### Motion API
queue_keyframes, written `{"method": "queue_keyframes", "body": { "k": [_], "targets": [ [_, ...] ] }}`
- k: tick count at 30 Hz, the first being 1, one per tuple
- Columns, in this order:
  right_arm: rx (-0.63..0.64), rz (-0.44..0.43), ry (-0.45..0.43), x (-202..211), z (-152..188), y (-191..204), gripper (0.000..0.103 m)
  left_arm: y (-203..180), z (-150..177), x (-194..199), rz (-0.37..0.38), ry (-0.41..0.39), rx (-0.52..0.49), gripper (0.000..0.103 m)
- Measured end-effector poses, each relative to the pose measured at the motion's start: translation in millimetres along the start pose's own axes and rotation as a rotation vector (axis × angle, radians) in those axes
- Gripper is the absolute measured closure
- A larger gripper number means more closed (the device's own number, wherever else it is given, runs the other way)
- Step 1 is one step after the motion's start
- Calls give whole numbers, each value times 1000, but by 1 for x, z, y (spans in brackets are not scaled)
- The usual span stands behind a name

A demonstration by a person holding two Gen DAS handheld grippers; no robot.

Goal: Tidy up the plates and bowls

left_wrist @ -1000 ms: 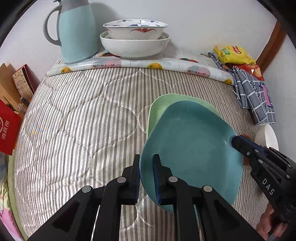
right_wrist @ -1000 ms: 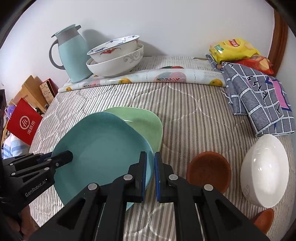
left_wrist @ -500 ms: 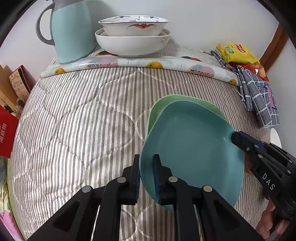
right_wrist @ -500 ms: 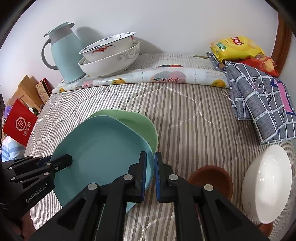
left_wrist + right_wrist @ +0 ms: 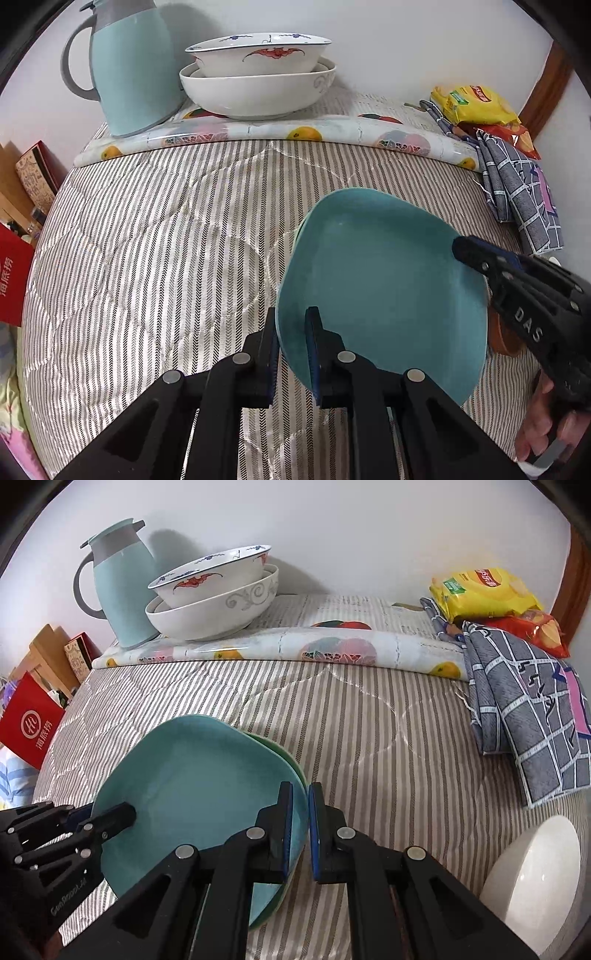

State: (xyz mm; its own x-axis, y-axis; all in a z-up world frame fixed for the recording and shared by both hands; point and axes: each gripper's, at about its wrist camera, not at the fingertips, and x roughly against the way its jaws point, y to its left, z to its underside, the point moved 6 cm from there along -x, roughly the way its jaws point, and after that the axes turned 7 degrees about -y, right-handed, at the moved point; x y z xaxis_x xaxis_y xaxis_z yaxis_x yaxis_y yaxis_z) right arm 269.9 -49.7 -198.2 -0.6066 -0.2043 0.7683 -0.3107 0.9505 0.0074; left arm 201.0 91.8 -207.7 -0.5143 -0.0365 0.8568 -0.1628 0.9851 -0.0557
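1. Green plate: mostly hidden under teal plate; only a rim sliver shows.
2. Brown bowl: largely behind right gripper.
3. White bowl: cut by frame edge.

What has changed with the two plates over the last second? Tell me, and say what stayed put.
The teal plate, gripped at opposite edges by the left gripper and right gripper, has slid over the green plate, which now shows only as a sliver. Both grips held throughout. The stacked bowls, jug and white bowl stayed put.
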Motion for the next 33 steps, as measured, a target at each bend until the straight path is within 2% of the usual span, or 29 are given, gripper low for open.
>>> {"method": "queue_keyframes", "body": {
  "k": [7,8,9,10,11,12,14,19,21,23,29,33],
  "targets": [
    [22,-6,-2,-7,-7,4,91,-2,4,-1,22,19,-38,86],
    [26,-5,-4,-7,-7,4,91,-3,5,-2,28,28,-44,80],
    [27,-7,-6,-7,-7,4,90,-4,7,-2,33,40,-51,68],
    [25,-13,-9,-5,-8,5,86,-6,9,-4,29,55,-62,60],
    [20,-26,-9,-4,-8,5,80,-9,11,-5,11,62,-80,47],
    [16,-38,-10,-2,-8,6,77,-11,12,-5,-10,52,-101,46],
    [10,-42,-25,6,-8,5,65,-17,15,-4,-33,43,-126,46],
    [4,-12,-61,35,-3,-6,61,-23,20,3,-51,48,-124,46],
    [-7,-4,-69,46,1,-13,56,-25,20,9,-55,36,-128,46],
    [-41,22,-86,60,7,-26,47,-28,18,17,-63,13,-126,46],
    [-162,101,-114,102,28,-71,47,-52,12,50,-38,-70,-132,46],
    [-178,126,-147,137,47,-94,46,-77,13,71,8,-120,-147,46]
  ]
}}
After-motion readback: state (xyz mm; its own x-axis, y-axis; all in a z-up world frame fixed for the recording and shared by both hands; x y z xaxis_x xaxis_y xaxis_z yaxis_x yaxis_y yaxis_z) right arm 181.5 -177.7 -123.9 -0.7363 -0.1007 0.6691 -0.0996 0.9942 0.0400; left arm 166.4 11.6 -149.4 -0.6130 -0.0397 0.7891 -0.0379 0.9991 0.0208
